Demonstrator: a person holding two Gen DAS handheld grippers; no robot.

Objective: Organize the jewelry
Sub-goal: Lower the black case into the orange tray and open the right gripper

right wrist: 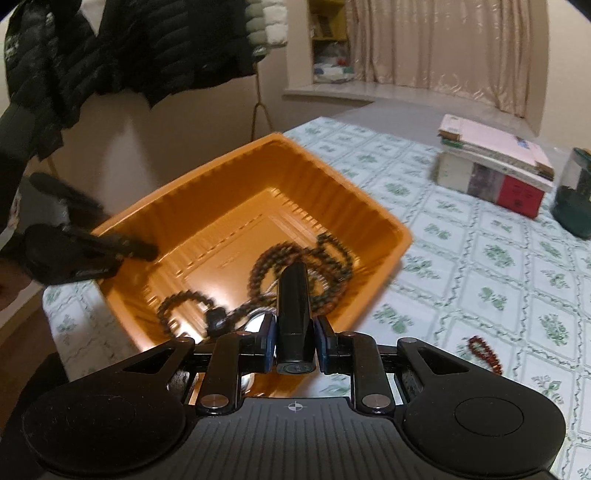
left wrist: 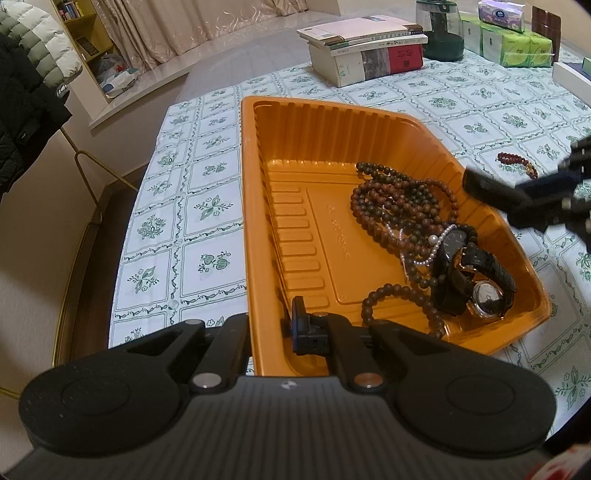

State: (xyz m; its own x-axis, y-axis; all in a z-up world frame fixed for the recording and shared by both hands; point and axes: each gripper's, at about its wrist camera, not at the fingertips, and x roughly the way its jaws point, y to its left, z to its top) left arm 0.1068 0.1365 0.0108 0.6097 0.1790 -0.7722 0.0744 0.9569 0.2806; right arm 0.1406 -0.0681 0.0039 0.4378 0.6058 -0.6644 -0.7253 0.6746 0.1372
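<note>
An orange plastic tray [left wrist: 332,105] lies on the patterned tablecloth. In its right half are brown bead strands [left wrist: 399,199], a pearl string [left wrist: 424,258] and two watches [left wrist: 476,273]. My left gripper [left wrist: 273,328] is shut on the tray's near rim. My right gripper [right wrist: 295,332] is shut on a black cylindrical tube [right wrist: 293,306], held above the tray's near edge over the beads. The left wrist view shows that tube [left wrist: 484,186] coming in from the right. A red bead bracelet [right wrist: 484,350] lies on the cloth outside the tray.
A stack of books [left wrist: 365,48] sits at the table's far side beside a dark green jar [left wrist: 441,29] and tissue packs [left wrist: 513,44]. Dark jackets [right wrist: 92,55] hang on a rack past the table's edge. The tray's left half is bare.
</note>
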